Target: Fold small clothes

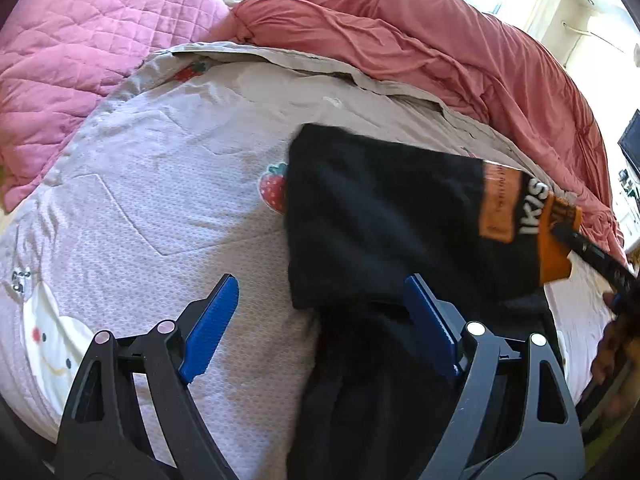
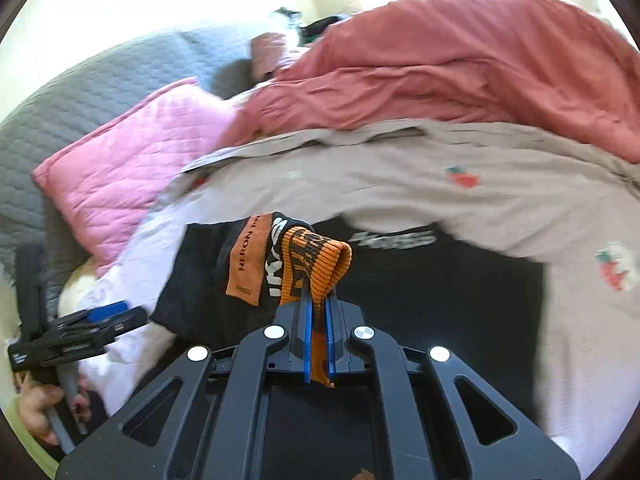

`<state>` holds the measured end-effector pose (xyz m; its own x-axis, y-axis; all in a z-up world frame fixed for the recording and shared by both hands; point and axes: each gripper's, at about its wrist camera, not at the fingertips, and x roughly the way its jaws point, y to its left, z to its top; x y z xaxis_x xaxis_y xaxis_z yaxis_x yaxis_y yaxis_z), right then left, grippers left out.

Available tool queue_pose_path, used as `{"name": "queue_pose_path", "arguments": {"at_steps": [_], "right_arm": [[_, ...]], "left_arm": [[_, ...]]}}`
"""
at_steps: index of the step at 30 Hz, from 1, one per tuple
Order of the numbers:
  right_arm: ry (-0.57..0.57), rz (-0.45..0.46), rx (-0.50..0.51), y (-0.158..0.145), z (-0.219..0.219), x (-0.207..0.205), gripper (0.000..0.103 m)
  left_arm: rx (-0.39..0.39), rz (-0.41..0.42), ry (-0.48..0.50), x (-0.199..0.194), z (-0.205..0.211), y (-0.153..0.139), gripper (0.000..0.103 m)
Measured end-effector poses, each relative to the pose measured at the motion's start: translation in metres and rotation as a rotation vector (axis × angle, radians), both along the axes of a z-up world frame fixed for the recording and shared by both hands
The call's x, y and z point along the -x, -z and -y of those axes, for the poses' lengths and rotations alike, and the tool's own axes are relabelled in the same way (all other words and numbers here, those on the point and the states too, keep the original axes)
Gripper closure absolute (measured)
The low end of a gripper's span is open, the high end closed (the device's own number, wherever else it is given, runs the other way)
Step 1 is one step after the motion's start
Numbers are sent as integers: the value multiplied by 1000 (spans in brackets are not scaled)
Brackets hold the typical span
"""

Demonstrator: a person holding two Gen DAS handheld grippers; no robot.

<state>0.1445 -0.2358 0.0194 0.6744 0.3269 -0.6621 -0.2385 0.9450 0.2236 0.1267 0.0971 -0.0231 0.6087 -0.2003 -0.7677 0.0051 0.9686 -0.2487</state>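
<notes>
A black garment (image 1: 380, 208) lies on the bed, its neck end lifted to the right. My right gripper (image 2: 318, 300) is shut on the garment's orange ribbed collar (image 2: 320, 260) and holds it above the cloth. An orange label (image 2: 248, 268) hangs beside the collar. In the left wrist view the right gripper (image 1: 564, 232) pinches the collar (image 1: 556, 248) at the far right. My left gripper (image 1: 320, 328) stands open over the garment's near left edge. One blue pad (image 1: 430, 328) is above the black cloth, the other above the sheet, and nothing is pinched.
The bed has a lilac sheet (image 1: 160, 200) printed with strawberries and a bunny. A pink quilted pillow (image 1: 80, 60) lies at the back left, a salmon duvet (image 1: 460, 52) is bunched along the back, and a grey quilt (image 2: 80, 92) lies further left. A hand (image 2: 40, 412) holds the left gripper (image 2: 120, 318).
</notes>
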Motion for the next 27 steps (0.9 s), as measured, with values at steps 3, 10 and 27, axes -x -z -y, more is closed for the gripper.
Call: {"name": "queue_pose_path", "arguments": {"at_steps": [3, 10, 27], "right_arm": [[65, -28, 57, 9, 35, -11, 99], [161, -128, 78, 55, 75, -18, 99], [288, -233, 176, 88, 108, -31, 96]], "left_arm": [[-26, 7, 9, 0, 9, -1, 26], [-63, -3, 83, -18, 51, 1, 26], [-233, -125, 189, -85, 130, 65, 24]]}}
